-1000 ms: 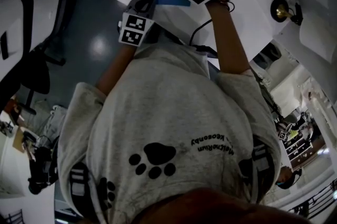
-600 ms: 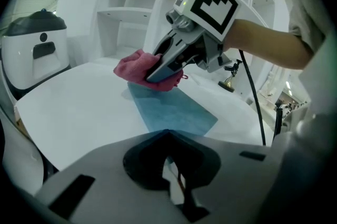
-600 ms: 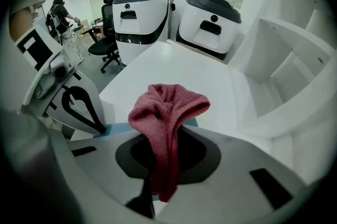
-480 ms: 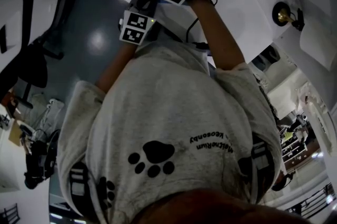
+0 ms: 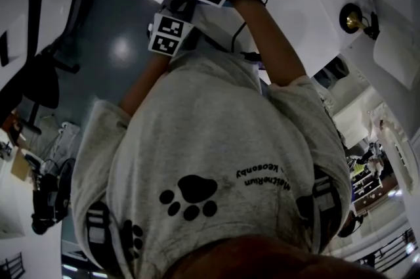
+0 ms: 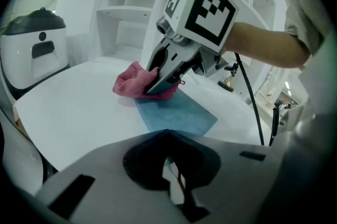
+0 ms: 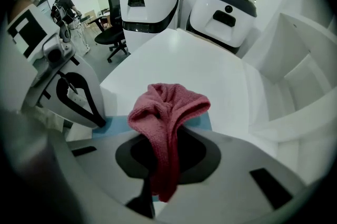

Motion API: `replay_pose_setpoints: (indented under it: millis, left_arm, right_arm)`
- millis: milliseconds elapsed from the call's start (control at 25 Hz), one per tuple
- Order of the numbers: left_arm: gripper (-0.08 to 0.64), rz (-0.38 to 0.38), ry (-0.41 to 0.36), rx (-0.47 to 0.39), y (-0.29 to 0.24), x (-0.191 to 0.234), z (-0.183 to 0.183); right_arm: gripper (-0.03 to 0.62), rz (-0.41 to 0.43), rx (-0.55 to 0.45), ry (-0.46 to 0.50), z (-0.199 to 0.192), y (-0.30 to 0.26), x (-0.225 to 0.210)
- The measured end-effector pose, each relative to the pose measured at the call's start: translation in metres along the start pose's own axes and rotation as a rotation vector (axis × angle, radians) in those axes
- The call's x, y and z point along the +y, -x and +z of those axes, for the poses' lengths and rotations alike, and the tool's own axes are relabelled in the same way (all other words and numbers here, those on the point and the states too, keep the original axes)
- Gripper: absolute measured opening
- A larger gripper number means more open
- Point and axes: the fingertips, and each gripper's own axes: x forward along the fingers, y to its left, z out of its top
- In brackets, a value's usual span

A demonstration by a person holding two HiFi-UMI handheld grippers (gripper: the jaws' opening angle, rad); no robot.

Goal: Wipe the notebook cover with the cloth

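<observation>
Notebook [image 6: 179, 115] on table [image 6: 73, 112], cloth [image 7: 167, 109] in right tool [image 7: 160, 186]

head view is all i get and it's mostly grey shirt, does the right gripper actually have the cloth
observer: Yes. The right gripper is shut on the pink terry cloth, which hangs forward from its jaws.
operator: where's the cloth sitting
observer: Bunched at the far end of the flat blue notebook on the white table.
operator: and the left gripper
observer: The left gripper has its jaws together, tips on the notebook's near edge.
</observation>
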Motion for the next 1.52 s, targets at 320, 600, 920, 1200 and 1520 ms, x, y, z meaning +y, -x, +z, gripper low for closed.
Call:
replay_pose_setpoints:
  millis: [320, 600, 920, 1200, 1520]
  left_arm:
    - [0.012, -0.001, -0.003, -0.003, 0.002, 0.002, -0.001]
    - [0.012, -0.003, -0.009, -0.004, 0.0, -0.001, -0.001]
    - [0.012, -0.003, -0.018, -0.002, -0.001, -0.002, -0.002]
    - [0.012, 0.005, -0.021, -0.004, -0.004, -0.004, -0.002]
    - [0.012, 0.021, -0.022, 0.0, -0.001, -0.01, -0.005]
  right_arm:
    - [0.069, -0.017, 0.056, -0.042, -0.039, 0.01, -0.004]
    - [0.069, -0.043, 0.103, -0.116, -0.082, 0.019, -0.009]
    - [0.069, -0.069, 0.157, -0.165, -0.117, 0.027, -0.01]
    - [0.069, -0.081, 0.196, -0.272, -0.164, 0.036, -0.004]
    - [0.069, -0.124, 0.128, -0.339, -0.171, 0.064, -0.001]
